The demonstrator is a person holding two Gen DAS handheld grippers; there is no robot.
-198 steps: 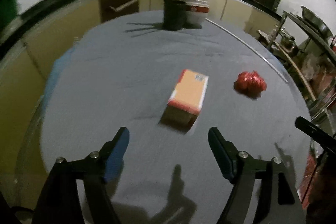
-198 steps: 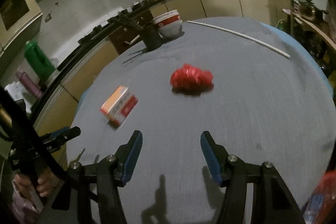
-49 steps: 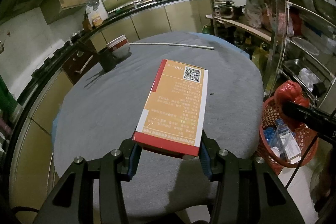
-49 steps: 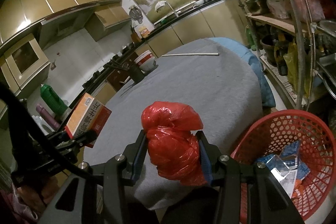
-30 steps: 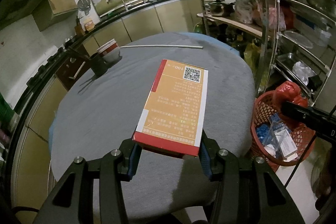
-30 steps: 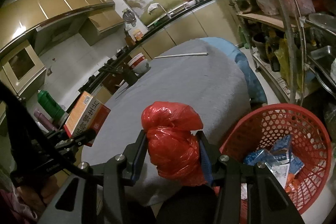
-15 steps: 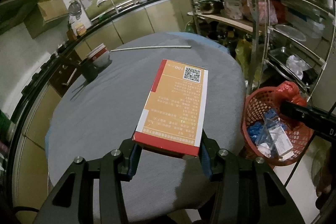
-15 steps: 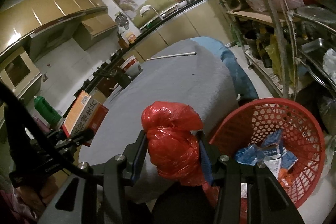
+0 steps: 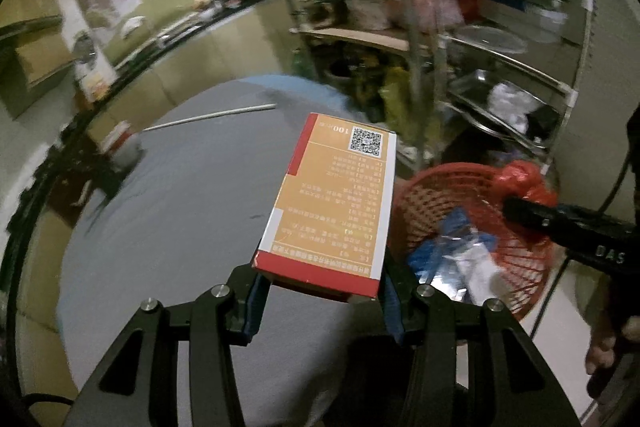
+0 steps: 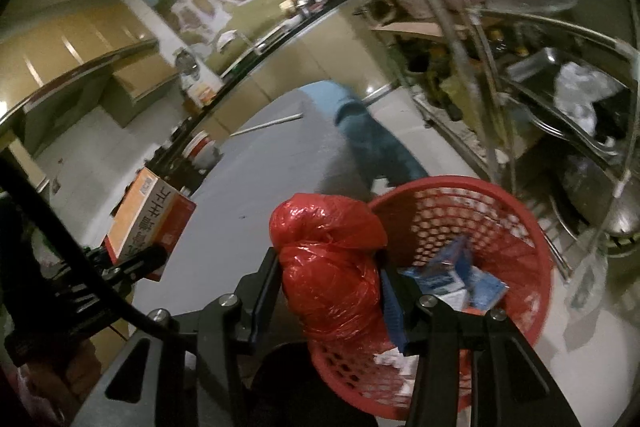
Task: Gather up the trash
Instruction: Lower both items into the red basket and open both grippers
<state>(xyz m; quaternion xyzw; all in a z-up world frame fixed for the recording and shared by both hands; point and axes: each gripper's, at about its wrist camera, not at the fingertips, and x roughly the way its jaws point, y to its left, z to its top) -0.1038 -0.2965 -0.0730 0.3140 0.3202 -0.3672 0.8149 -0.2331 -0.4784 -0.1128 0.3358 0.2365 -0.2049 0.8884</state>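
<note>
Grey table (image 9: 172,211) beside red basket (image 10: 516,227), shelving (image 9: 500,39) behind.

Your left hand-held gripper (image 9: 320,297) at lower centre clamps the near end of an orange-and-red box (image 9: 334,203), which points up the frame with its QR code at the far end. Behind it lies the grey worktop (image 9: 180,211), with a white rod (image 9: 212,115) at upper left. At right, the right hand-held gripper (image 9: 516,205) holds a red bag (image 9: 520,179) over a red basket (image 9: 424,203) containing blue and white packets (image 9: 460,259).
</note>
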